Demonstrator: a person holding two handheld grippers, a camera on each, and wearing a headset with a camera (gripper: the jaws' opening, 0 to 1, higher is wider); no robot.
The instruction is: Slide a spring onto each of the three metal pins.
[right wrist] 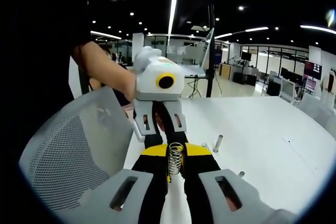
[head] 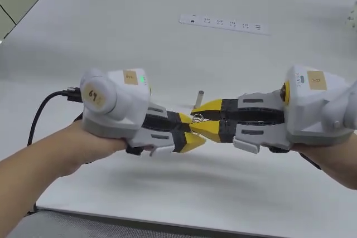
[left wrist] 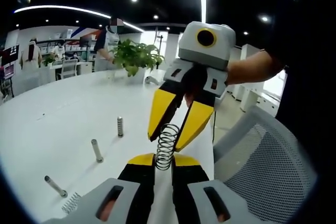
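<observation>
Step in hand, by judgement, a handover: one spring (left wrist: 167,142) is hanging above the table (left wrist: 63,108) between facing tips; the left gripper (left wrist: 164,160) is nipping one end, jaws near closed; the right gripper (right wrist: 176,153), jaws part open, is pinching the other; pins, three, are standing well in from the table's edges: far pin (left wrist: 119,126), looking ribbed, perhaps carrying a spring; middle pin (left wrist: 96,150) and near pin (left wrist: 55,186), bare; springs surely counted, two: one held, one loose spring (left wrist: 71,202) lying just beside the near pin; the next move is calling for one gripper releasing and the other lining the coil over a bare pin.

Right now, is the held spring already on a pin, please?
Not on: the spring is between the left gripper and right gripper, away from the pins.
</observation>
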